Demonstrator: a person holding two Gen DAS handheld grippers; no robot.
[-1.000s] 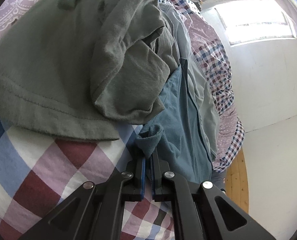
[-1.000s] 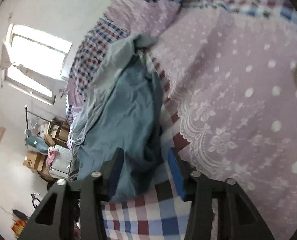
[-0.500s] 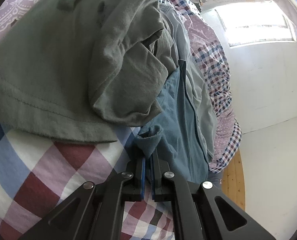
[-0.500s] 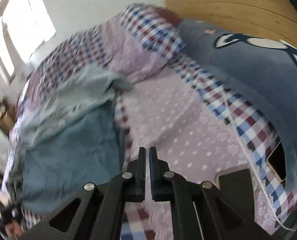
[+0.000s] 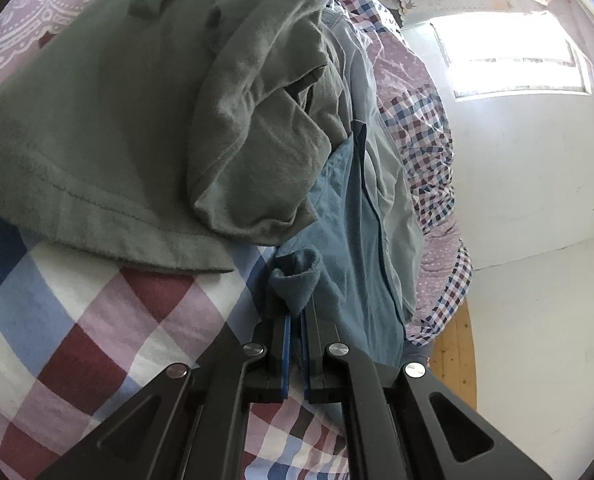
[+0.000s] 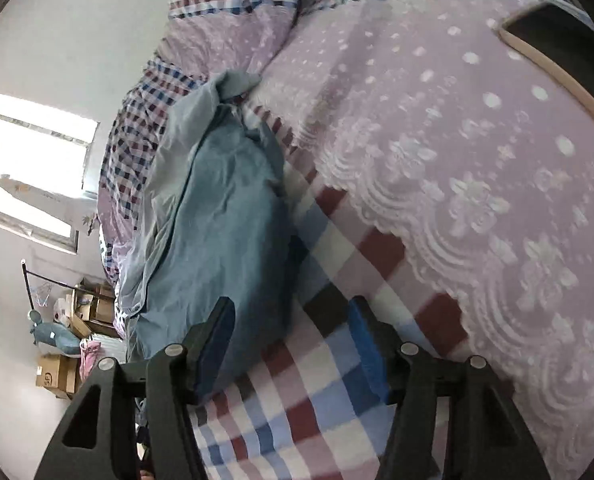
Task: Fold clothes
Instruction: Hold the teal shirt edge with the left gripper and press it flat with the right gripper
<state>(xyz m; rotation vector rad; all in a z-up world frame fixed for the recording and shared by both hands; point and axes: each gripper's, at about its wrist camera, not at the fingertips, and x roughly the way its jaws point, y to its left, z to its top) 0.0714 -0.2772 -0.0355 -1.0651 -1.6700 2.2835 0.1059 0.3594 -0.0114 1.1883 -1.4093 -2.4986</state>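
My left gripper sits low over the checked bedspread, its 2 fingers pinched on a corner of the blue garment beside a green shirt. My right gripper hovers wide apart at the blue garment's edge.

A bed covered in a plaid red, blue and white sheet carries the clothes. On it lie a crumpled grey-green cotton shirt and, beside it, a teal-blue garment.

Crumpled blue garment beside rumpled grey-green garment, both on bed.
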